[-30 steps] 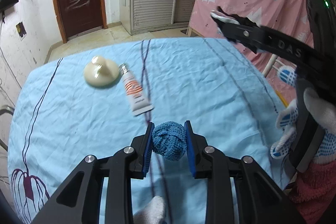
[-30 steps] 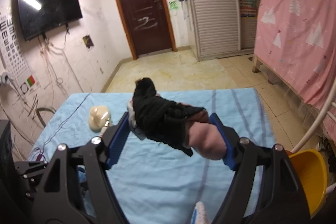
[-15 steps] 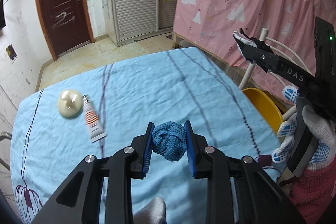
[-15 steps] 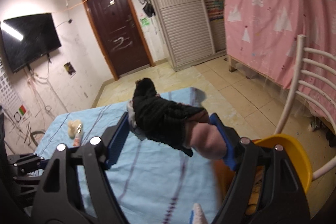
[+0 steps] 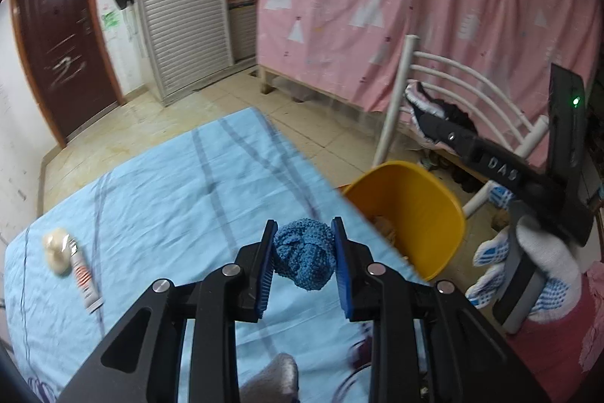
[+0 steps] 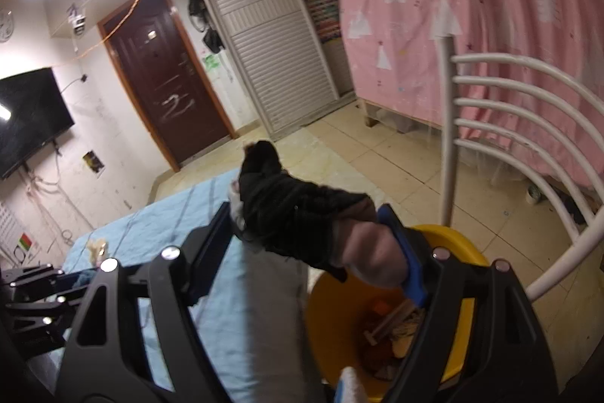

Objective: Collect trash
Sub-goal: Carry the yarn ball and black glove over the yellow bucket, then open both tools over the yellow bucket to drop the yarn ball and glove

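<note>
The left tool [image 5: 304,261] is clamped on a blue knitted ball [image 5: 305,258] and the right tool [image 6: 313,233], jaws wide, on a black-and-pink fabric bundle [image 6: 302,218], so both are carried for release into the yellow plastic bin [image 6: 466,308].

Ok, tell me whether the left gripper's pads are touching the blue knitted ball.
Touching. The left wrist view shows both pads pressed against the blue knitted ball.

Blue ball [image 5: 305,259] – rough knit; bin [image 5: 426,214] – smooth yellow plastic; tablecloth [image 5: 170,199] – matt.

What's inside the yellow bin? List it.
Inside the yellow bin: wooden sticks, an orange scrap and brownish litter. The right tongs cover the near side.
</note>
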